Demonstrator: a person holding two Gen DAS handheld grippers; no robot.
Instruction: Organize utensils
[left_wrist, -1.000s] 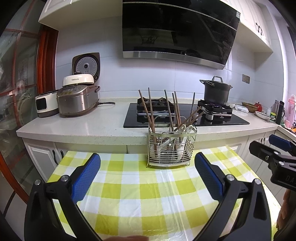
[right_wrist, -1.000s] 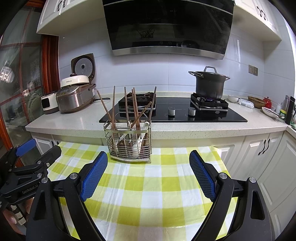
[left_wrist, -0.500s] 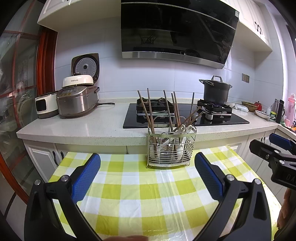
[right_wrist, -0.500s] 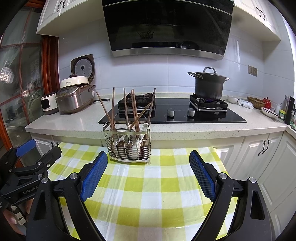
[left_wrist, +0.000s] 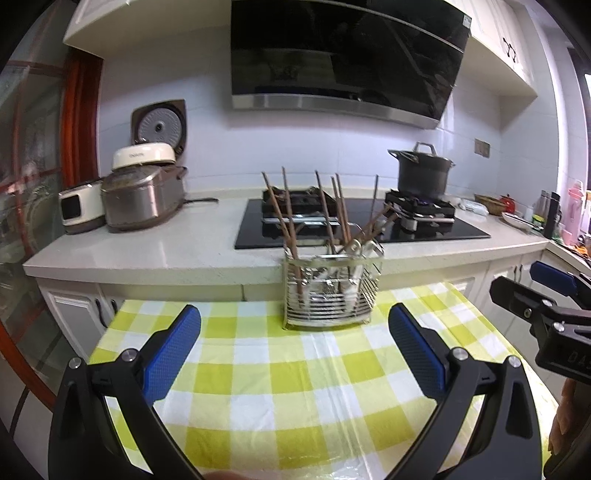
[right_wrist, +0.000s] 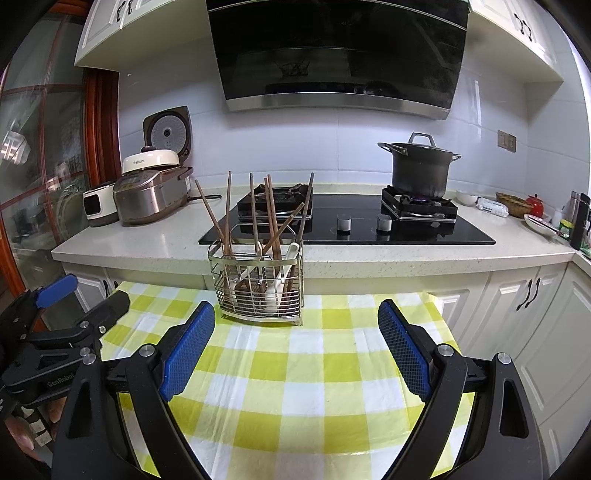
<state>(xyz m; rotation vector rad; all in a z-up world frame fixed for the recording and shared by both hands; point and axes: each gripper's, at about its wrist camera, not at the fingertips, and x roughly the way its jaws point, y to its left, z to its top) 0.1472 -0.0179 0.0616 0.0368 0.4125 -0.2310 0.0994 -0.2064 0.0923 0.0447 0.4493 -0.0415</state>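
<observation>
Both tongs hang wide and empty over the checked tabletop (right_wrist: 295, 373), the wire caddy (right_wrist: 258, 291) standing at its far edge. From the right tongs (right_wrist: 295, 332) it sits far-left; from the left tongs (left_wrist: 295, 336) far-right, neither clearly nearer, chopsticks (right_wrist: 271, 218) sticking up steeply.

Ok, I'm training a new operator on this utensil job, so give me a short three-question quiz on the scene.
1. True or false: the wire caddy stands on the checked tablecloth.
2. What sticks up out of the caddy: A forks, B chopsticks, C knives?
3. What sits on the lit burner?

Key: 1 true. 2 B. 3 the dark pot. Both the left gripper and the right gripper are open and hold nothing.
</observation>
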